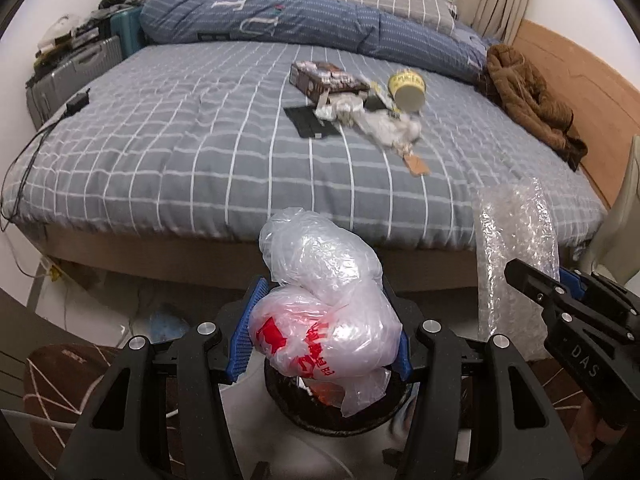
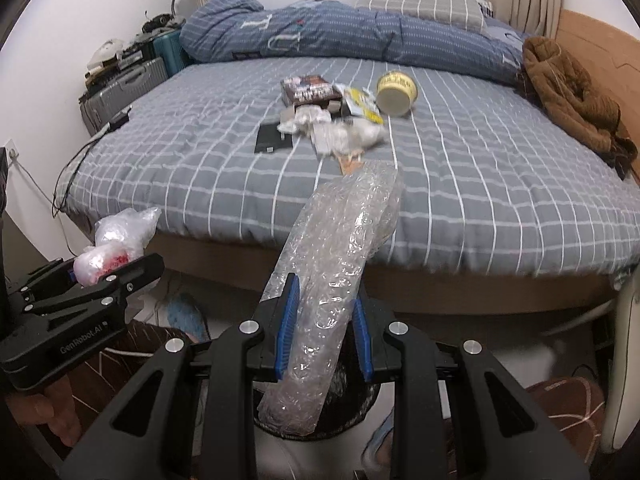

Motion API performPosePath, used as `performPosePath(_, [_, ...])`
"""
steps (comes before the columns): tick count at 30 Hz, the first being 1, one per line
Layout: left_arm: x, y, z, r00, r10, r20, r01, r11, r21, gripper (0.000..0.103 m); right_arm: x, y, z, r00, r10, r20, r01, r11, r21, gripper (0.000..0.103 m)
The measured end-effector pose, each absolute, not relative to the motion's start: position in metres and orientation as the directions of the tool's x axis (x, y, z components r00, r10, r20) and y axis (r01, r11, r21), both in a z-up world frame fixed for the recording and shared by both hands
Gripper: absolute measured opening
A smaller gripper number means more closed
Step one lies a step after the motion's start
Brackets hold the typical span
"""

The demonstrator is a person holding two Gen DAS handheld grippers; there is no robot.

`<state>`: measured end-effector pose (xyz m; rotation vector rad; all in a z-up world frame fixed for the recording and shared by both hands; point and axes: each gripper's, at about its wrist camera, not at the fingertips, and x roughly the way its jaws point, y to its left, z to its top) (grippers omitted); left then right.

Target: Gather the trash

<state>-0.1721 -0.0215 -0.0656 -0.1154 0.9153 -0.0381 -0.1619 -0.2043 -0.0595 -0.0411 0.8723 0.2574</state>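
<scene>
While both claws hang over the foot of the bed, the left gripper (image 1: 322, 332) has its blue ribbed pads pressed against a crumpled clear plastic bag with red printing (image 1: 320, 312), which bulges up and forward out of the jaws. Directly under that claw sits a round black trash bin (image 1: 340, 416), and the bag's lower tail dangles into its mouth. To the right of it, the right gripper (image 2: 322, 332) is clamped on a long rolled sheet of clear bubble wrap (image 2: 332, 280); the roll juts up and ahead of the pads, and its lower end hangs below them over the same bin's dark rim (image 2: 360, 420).

Well ahead of both claws, on the grey bedsheet with a white grid (image 1: 180, 160), lies the remaining litter: a brown printed carton (image 1: 326, 80), a yellow paper cup tipped on its side (image 1: 407, 91), a flat black card (image 1: 310, 120), and crumpled white wrappers (image 1: 384, 126) just beside them. Farther back lies a rumpled blue duvet (image 1: 280, 16), and to the right a brown quilted jacket (image 1: 528, 96).
</scene>
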Motion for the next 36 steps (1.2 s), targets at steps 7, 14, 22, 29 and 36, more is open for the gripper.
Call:
performPosePath(7, [-0.170,-0.019,-0.103,0.558,-0.085,-0.826,-0.026,0.992,-0.120,0.053,-0.159,-0.202,-0.100,0.557,0.196,-0.807,-0.251,0.966,0.061,0.025])
performPosePath(14, [-0.164,-0.012,-0.147,0.500,-0.074,-0.863,-0.040,0.993,-0.108,0.053,-0.146,-0.199,-0.150,0.469,0.208,-0.858,-0.258,0.962,0.092,0.025])
performPosePath(22, [-0.146,0.002,-0.176,0.462,-0.060,-0.885,-0.066,0.993,-0.102,0.053,-0.135,-0.190,-0.183,0.401,0.205,-0.893,-0.268,0.958,0.099,0.025])
performPosePath(29, [-0.143,0.017,-0.197,0.421,-0.051,-0.906,-0.090,0.991,-0.097,0.053,-0.126,-0.178,-0.203,0.360,0.204,-0.910,-0.280,0.954,0.103,0.027])
performPosePath(36, [-0.144,0.019,-0.198,0.426,-0.052,-0.903,-0.091,0.991,-0.100,0.053,-0.124,-0.179,-0.207,0.375,0.200,-0.905,-0.274,0.957,0.097,0.048])
